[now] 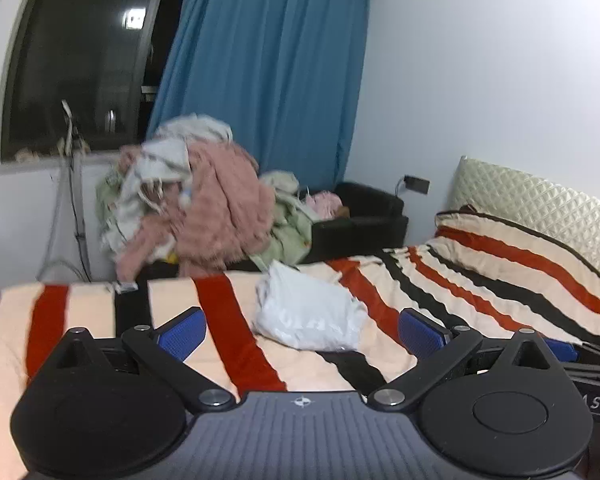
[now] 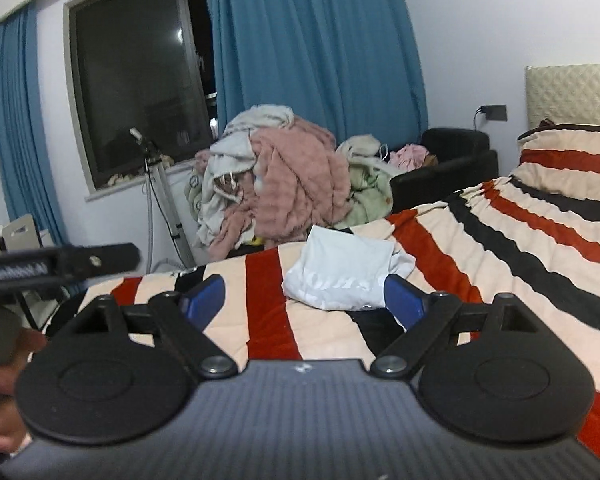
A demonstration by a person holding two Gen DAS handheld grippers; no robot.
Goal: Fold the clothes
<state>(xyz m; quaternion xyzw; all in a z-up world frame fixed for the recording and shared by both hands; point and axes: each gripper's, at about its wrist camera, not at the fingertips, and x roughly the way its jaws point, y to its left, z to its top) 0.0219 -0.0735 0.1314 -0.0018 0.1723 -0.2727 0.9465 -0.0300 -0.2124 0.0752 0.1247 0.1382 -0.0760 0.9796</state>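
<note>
Both the left gripper [image 1: 302, 330] and right gripper [image 2: 304, 300] hover spread and empty, the folded white garment [image 1: 310, 312] lying just ahead (apparently finished) on the striped blanket [image 1: 480, 280].

You stood in a home bedroom: a striped-blanketed bed [image 2: 500, 248], quilted cream headboard [image 1: 540, 196], blue curtains [image 2: 320, 48], heaped laundry [image 2: 284, 184].

The left tool [image 1: 302, 330] hangs wide open above a folded white garment [image 1: 308, 312] on the striped bedspread [image 1: 480, 288].
</note>
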